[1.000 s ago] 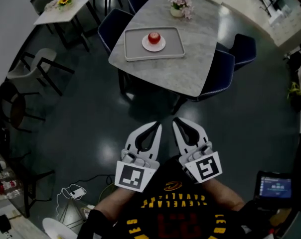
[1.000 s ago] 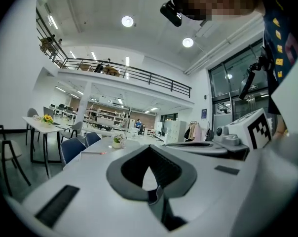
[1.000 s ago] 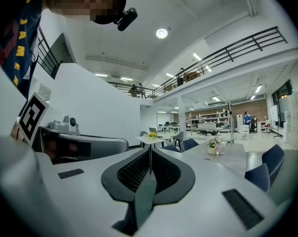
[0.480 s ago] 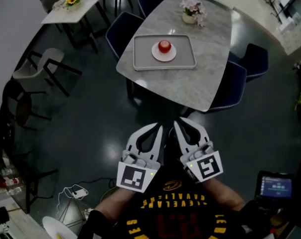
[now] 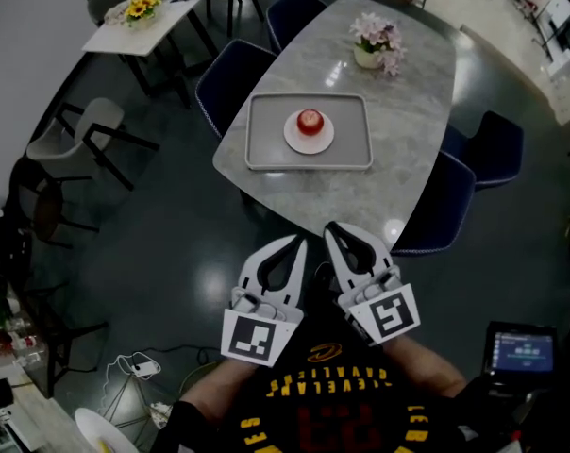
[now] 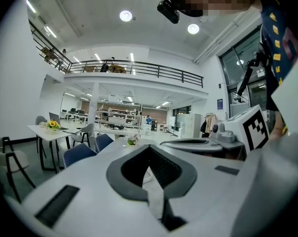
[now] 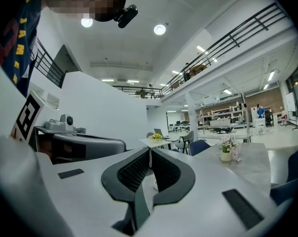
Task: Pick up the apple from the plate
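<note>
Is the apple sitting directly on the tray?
No, the apple sits on a white plate that rests on the tray.

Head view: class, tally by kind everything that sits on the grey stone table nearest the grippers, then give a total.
On the table:
tray: 1
plate: 1
apple: 1
pot of flowers: 1
Total: 4
</note>
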{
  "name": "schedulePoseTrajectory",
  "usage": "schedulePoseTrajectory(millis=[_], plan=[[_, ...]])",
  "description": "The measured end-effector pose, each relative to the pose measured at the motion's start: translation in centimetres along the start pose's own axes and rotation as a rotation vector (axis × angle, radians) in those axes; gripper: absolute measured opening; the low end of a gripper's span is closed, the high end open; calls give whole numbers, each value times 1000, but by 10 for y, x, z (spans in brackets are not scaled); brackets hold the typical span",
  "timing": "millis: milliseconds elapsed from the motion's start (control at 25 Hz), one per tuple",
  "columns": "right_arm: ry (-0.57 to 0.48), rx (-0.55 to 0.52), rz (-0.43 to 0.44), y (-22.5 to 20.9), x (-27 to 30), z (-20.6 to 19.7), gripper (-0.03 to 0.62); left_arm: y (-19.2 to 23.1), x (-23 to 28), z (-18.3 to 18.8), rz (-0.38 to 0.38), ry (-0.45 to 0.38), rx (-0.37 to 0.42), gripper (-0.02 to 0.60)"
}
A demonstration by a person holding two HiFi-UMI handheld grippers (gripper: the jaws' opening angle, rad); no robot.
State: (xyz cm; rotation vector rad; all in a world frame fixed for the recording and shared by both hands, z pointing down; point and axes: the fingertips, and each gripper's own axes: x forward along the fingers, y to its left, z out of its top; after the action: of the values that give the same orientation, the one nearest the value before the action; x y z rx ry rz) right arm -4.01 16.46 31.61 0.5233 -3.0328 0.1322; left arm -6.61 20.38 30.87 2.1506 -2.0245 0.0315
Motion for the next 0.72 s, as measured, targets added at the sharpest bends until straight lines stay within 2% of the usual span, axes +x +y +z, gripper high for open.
schedulePoseTrajectory(millis=[280, 720], plan=[[15, 13, 48, -70, 37, 5, 6, 16, 75, 11, 58, 15, -18, 0], [33, 50, 71, -137, 60, 1, 6, 31, 137, 15, 151, 45, -12, 0]])
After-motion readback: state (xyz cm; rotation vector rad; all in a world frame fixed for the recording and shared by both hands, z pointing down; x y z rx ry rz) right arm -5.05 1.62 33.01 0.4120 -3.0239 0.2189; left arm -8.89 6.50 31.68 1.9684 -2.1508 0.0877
